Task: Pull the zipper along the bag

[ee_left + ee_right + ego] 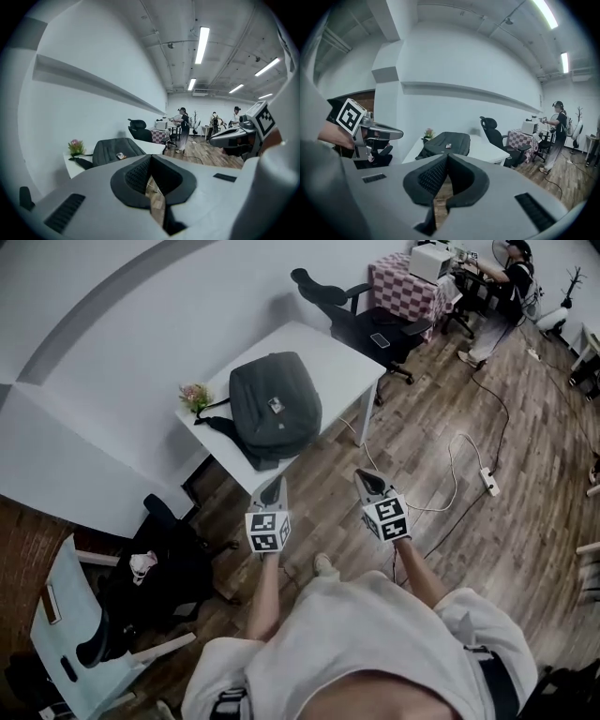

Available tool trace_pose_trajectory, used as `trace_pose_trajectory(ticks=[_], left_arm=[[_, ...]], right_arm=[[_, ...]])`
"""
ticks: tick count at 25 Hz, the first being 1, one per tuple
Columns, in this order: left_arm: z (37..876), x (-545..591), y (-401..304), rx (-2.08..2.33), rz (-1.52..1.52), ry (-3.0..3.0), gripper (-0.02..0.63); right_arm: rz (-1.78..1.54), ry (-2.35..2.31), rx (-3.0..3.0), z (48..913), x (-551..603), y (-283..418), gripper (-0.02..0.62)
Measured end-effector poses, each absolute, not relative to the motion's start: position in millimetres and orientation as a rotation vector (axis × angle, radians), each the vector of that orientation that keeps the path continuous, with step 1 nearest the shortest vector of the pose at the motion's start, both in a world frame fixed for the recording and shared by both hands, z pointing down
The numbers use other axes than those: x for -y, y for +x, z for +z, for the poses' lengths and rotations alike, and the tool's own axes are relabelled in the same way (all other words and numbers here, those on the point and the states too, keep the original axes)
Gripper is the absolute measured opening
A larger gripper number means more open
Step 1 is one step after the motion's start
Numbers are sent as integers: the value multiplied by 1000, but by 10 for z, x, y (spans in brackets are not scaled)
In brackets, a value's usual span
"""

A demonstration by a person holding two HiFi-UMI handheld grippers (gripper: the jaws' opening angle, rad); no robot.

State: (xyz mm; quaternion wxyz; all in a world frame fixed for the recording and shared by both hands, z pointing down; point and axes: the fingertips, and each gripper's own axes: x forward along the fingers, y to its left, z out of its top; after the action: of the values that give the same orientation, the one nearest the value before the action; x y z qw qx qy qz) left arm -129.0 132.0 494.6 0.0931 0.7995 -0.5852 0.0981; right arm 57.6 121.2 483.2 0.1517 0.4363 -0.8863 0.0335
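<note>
A dark grey backpack (pixel 274 407) lies flat on a white table (pixel 337 357), with a small tag on its top and its straps hanging toward the near left edge. It also shows ahead in the left gripper view (pixel 115 151) and the right gripper view (pixel 447 142). My left gripper (pixel 274 487) and right gripper (pixel 369 481) are held side by side over the wooden floor, short of the table's near edge. Both are shut with nothing between the jaws. The bag's zipper is too small to make out.
A small pink potted flower (pixel 195 396) stands at the table's left corner. Black office chairs sit behind the table (pixel 330 292) and at my left (pixel 169 559). A white power strip and cable (pixel 487 481) lie on the floor to the right. People stand at the room's far end (pixel 182 126).
</note>
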Motion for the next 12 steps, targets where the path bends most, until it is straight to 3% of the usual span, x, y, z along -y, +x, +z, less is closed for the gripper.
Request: trace_pose_trajectory(ticks=[12], left_arm=[[5180, -320, -1491, 1589, 330, 2439, 26]], right_arm=[[154, 1326, 2440, 5020, -516, 340, 14]])
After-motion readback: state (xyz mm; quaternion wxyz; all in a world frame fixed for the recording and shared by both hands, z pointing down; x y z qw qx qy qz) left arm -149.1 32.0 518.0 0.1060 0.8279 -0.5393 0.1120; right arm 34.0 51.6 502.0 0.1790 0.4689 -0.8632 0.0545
